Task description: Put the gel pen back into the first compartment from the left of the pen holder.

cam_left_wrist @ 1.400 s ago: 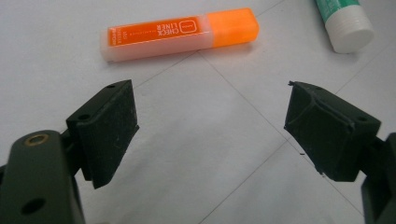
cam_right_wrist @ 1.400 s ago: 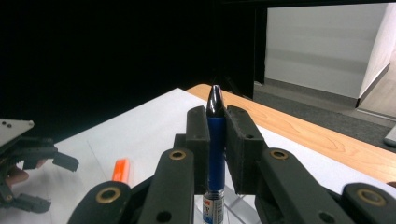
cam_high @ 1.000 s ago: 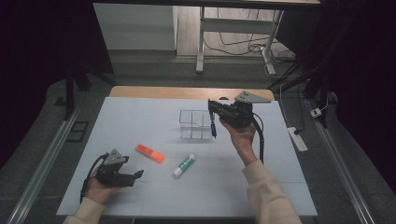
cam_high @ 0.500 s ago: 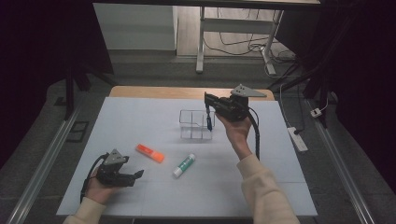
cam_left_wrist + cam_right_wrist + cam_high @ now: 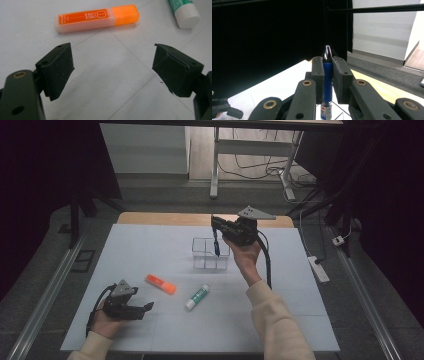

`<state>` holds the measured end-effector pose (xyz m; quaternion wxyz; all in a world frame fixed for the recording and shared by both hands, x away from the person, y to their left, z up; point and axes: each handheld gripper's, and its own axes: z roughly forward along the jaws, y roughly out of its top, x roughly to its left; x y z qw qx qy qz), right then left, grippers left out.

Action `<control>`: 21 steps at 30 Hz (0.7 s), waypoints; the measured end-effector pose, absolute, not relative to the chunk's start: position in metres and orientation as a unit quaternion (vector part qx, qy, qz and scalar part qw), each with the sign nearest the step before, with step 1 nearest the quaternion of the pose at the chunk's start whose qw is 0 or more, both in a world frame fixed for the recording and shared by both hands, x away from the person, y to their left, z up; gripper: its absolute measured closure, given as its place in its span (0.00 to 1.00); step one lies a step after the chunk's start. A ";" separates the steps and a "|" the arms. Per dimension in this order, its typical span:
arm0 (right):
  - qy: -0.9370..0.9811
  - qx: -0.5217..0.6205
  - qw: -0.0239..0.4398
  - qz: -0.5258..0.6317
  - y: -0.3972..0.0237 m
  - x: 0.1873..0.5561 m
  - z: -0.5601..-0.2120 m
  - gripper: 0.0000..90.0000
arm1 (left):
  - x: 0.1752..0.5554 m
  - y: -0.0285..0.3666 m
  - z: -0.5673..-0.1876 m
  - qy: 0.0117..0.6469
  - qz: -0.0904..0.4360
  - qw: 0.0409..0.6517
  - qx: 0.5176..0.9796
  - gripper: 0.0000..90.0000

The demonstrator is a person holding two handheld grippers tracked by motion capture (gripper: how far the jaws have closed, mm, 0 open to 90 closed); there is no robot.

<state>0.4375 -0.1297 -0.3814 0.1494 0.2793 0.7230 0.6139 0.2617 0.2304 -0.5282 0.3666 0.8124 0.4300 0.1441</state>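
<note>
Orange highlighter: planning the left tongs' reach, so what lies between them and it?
Nothing: in the left gripper view, bare white table runs from the open left tongs to the orange highlighter.

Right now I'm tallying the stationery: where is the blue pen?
The blue pen is clamped upright in the right gripper, hanging over the clear plastic organizer box toward the table's far side in the high view.

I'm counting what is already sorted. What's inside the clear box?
The clear box looks empty through its walls. A blue pen hangs over it, clamped upright in the right tongs. The pen hides part of the back compartment.
</note>
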 end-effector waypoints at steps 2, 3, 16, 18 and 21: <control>0.723 0.278 0.150 0.615 -0.128 0.439 -0.382 0.88 | 0.262 0.230 -0.528 0.430 0.144 0.366 0.813 0.19; 0.722 0.279 0.150 0.615 -0.128 0.439 -0.382 0.88 | 0.262 0.230 -0.528 0.430 0.144 0.366 0.812 0.19; 0.716 0.280 0.153 0.622 -0.120 0.446 -0.380 0.88 | 0.262 0.231 -0.528 0.430 0.144 0.366 0.813 0.19; 0.715 0.279 0.153 0.622 -0.118 0.446 -0.380 0.88 | 0.262 0.231 -0.528 0.430 0.143 0.366 0.813 0.19; 0.715 0.280 0.154 0.622 -0.116 0.448 -0.379 0.88 | 0.262 0.231 -0.528 0.431 0.143 0.367 0.812 0.19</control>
